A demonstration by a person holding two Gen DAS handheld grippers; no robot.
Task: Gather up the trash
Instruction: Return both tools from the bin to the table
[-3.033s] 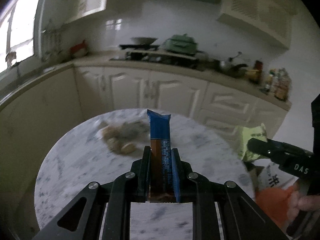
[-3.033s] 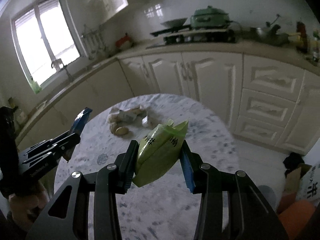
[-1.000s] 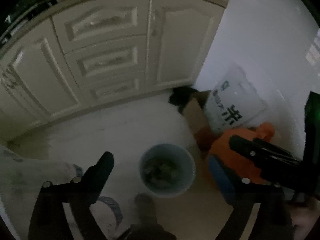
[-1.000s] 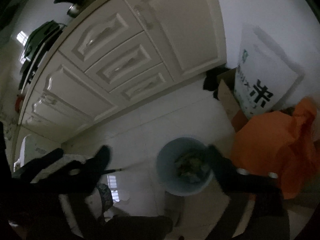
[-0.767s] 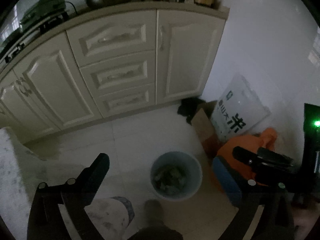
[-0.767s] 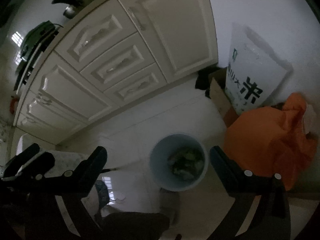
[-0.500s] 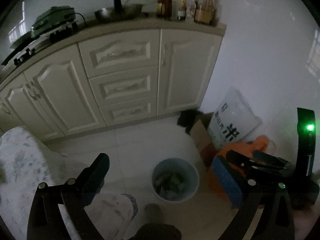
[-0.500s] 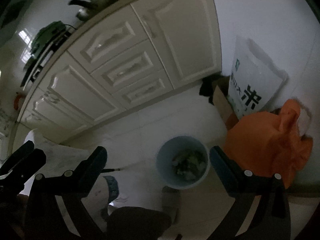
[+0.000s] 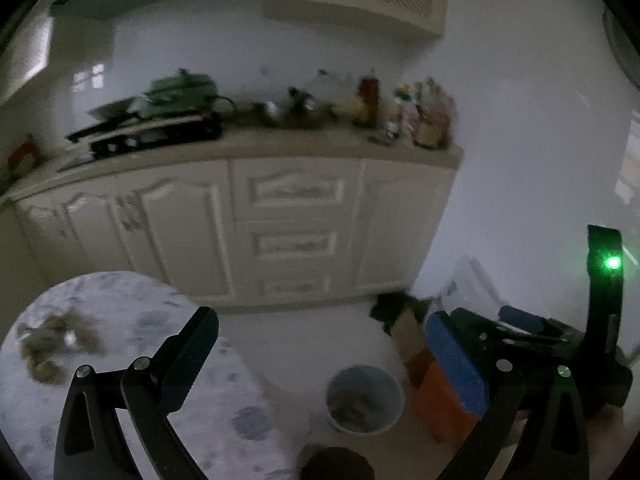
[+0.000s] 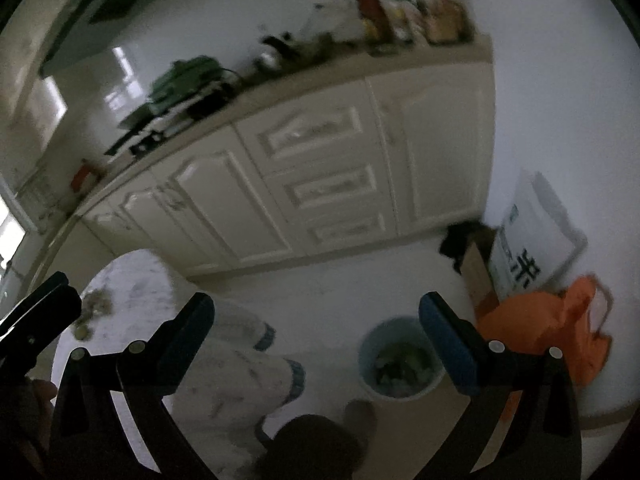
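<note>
Both the left gripper [image 9: 322,354] and right gripper [image 10: 316,328] gape wide and empty; the remaining scraps [image 9: 52,340], on the table [image 9: 120,304] left of the bin [image 9: 364,400], look light, lumpy and crumbly, best pinched singly across the middle.

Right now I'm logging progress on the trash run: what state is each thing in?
Left gripper: open, empty.
Right gripper: open, empty.
Round pale-blue plastic bin: upright on floor, uncovered, trash inside.
Round marble table: scraps pile lying on it.
Cream cabinet drawers: shut.
</note>
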